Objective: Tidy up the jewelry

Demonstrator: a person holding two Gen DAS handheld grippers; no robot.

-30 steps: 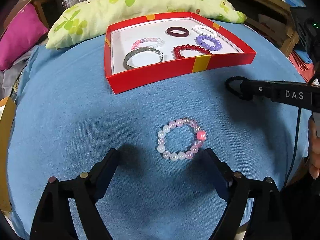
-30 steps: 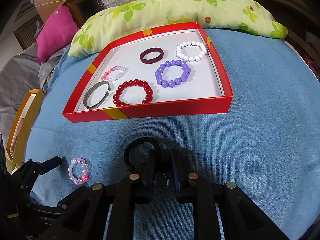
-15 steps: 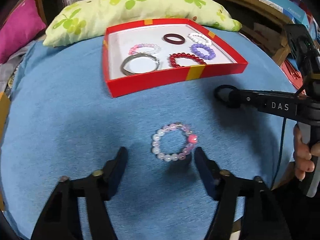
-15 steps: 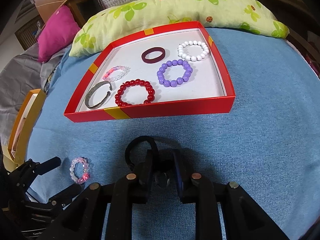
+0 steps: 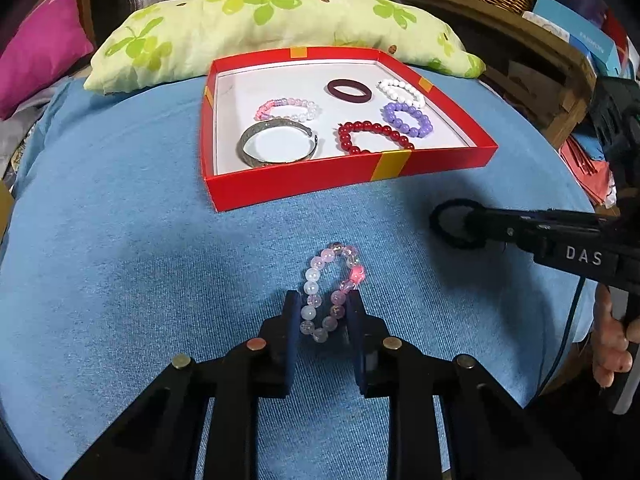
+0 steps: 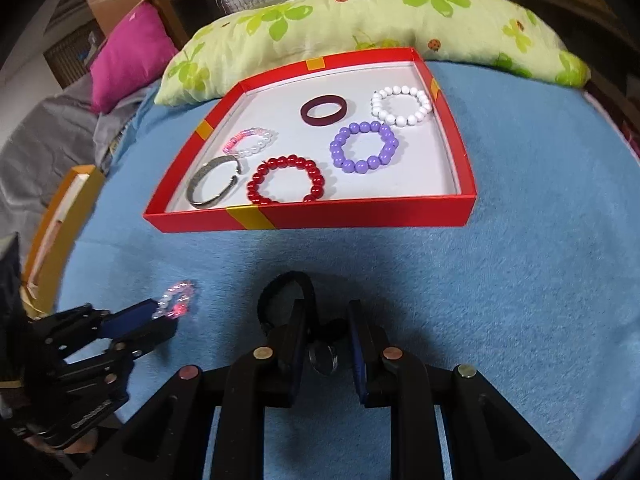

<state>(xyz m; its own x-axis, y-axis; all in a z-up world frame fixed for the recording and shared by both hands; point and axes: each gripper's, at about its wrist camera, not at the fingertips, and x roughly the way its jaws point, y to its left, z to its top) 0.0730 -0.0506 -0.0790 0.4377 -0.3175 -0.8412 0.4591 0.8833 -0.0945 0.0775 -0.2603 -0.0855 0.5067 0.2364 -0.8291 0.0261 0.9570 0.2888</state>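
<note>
Blue cloth (image 5: 120,260) covers the whole work surface, with a green leaf-print pillow (image 5: 260,24) lying along the far edge and a pink cushion (image 6: 128,56) off to the left. Sitting on the cloth right in front of the pillow is the red tray (image 5: 304,184), and it's got six pieces in it: silver cuff (image 5: 278,142), pastel pink-and-white bead bracelet (image 5: 288,109), dark maroon bangle (image 5: 349,91), white bead bracelet (image 6: 401,105), purple bead bracelet (image 6: 364,147) and red bead bracelet (image 6: 285,180).

Left gripper (image 5: 323,314) is clamped on the pale pink bead bracelet (image 5: 334,284), squashing it into a long oval (one bead is a brighter pink). That bracelet is out on the cloth, well short of the tray.

Right gripper (image 6: 326,326) is pinched on a black hair tie (image 6: 288,286), whose loop pokes out ahead of the fingers, also over the cloth near the tray's front wall.
</note>
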